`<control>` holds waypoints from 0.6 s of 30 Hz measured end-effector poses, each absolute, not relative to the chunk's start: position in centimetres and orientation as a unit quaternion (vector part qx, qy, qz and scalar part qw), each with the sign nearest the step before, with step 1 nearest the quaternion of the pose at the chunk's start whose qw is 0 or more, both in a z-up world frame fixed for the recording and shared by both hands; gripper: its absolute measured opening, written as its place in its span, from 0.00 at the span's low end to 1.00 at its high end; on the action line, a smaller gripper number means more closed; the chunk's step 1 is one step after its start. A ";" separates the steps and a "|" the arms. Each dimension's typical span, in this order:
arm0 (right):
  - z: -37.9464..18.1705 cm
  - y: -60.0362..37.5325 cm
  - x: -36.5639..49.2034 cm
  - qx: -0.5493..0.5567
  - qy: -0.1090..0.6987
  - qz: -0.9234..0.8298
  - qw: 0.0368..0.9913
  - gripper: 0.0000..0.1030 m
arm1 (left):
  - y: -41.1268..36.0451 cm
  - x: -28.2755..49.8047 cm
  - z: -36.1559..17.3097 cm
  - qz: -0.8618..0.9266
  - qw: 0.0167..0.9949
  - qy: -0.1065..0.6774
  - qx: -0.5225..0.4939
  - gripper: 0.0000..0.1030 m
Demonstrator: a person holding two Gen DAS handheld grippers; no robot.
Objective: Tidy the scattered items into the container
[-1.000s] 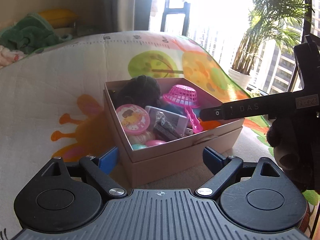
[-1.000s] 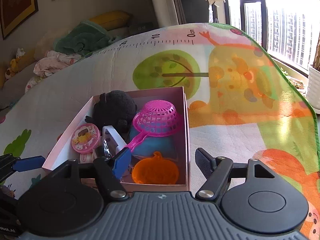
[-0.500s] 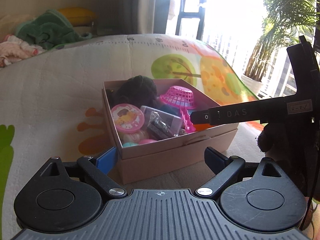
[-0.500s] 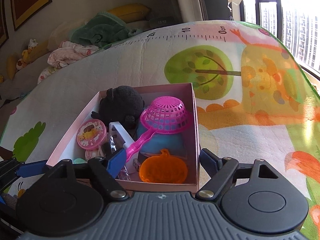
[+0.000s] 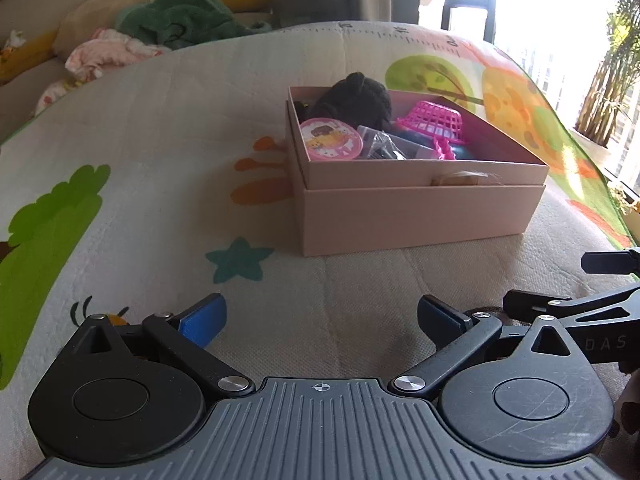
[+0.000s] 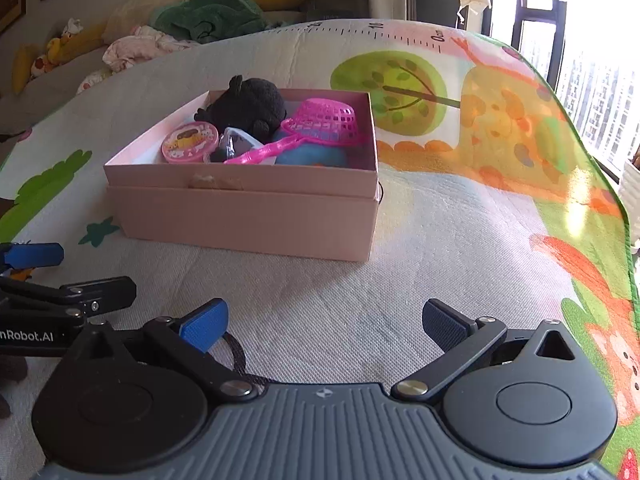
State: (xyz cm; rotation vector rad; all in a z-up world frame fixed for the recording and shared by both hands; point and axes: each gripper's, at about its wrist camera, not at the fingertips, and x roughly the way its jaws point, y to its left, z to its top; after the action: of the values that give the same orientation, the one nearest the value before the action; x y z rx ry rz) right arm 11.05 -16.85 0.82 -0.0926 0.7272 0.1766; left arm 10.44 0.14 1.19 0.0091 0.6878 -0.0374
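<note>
A pink cardboard box (image 5: pixel 420 216) (image 6: pixel 248 216) stands on the play mat. In it lie a black plush toy (image 5: pixel 356 100) (image 6: pixel 248 106), a pink round tin (image 5: pixel 330 143) (image 6: pixel 190 147), a pink plastic sieve (image 5: pixel 434 120) (image 6: pixel 328 122), a blue item (image 6: pixel 312 156) and a clear packet (image 5: pixel 386 146). My left gripper (image 5: pixel 322 316) is open and empty, low over the mat in front of the box. My right gripper (image 6: pixel 324 318) is open and empty, also in front of the box and apart from it.
The colourful play mat (image 5: pixel 160 168) (image 6: pixel 460 208) covers the floor. Pillows, a green blanket (image 5: pixel 180 20) and clothes lie at the back. A window and a potted plant (image 5: pixel 608 92) are at the right. The other gripper shows at each view's edge (image 5: pixel 600 312) (image 6: pixel 48 304).
Both grippers have pulled back from the box and dropped lower toward the mat. The box now sits farther away in both views. Both stay open and empty.
</note>
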 end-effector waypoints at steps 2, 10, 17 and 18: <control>0.7 -17.1 11.4 -0.040 0.366 0.083 0.926 1.00 | -0.4 10.7 0.7 0.004 0.938 0.346 0.014 1.00; -0.1 -17.9 11.6 -0.020 0.350 0.075 0.934 1.00 | -0.3 10.7 0.7 0.011 0.939 0.344 0.008 1.00; -0.2 -17.9 11.4 -0.021 0.341 0.074 0.937 1.00 | -0.2 10.7 0.7 0.011 0.939 0.345 0.007 1.00; -0.2 -17.8 11.4 -0.022 0.341 0.074 0.937 1.00 | -0.2 10.7 0.7 0.011 0.939 0.345 0.008 1.00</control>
State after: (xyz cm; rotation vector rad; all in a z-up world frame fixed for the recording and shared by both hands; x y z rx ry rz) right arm 11.39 -17.81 -0.21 -0.0449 0.6970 0.1507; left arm 10.73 -0.23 0.68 0.0157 0.7041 0.0220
